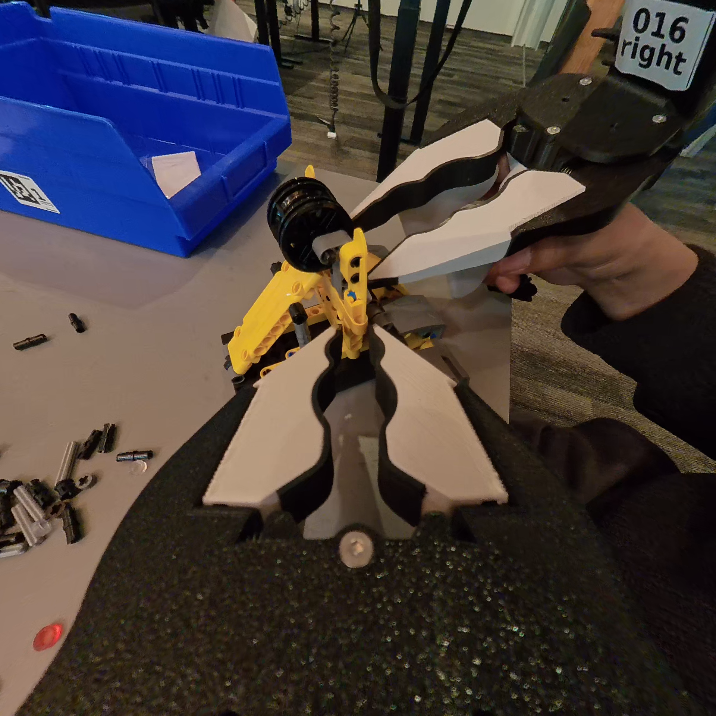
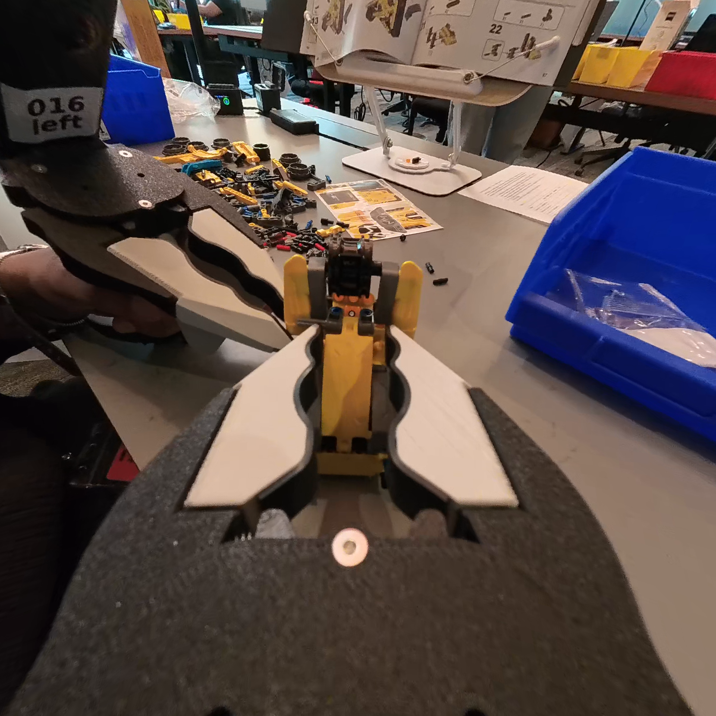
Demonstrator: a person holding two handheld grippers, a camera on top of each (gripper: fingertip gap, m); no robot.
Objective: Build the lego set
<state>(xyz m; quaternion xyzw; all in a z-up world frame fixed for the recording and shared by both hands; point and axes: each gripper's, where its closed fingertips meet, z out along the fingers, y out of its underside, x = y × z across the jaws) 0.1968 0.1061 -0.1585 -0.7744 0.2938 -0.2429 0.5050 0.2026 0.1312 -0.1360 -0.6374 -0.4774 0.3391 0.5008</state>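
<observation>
A yellow, grey and black brick-built model (image 1: 271, 317) stands on the grey table (image 1: 116, 368), with a black wheel (image 1: 306, 224) on an axle at its top. My left gripper (image 1: 353, 332) is shut on a yellow beam low on the model. My right gripper (image 1: 362, 250) comes in from the upper right, its jaws closed around the upright yellow beam next to the wheel. In the right wrist view the right gripper (image 2: 353, 331) clamps the model's yellow body (image 2: 346, 387). The left gripper (image 2: 286, 315) touches the model's left side there.
A blue bin (image 1: 155, 116) stands at the back left, loose black and grey pins (image 1: 38, 503) and a red round stud (image 1: 47, 635) lie to the left. The right wrist view shows another blue bin (image 2: 639, 290), a parts pile (image 2: 252, 193), a sticker sheet (image 2: 376, 213) and a booklet stand (image 2: 426, 58). Left and right tips are no more than a few centimetres apart.
</observation>
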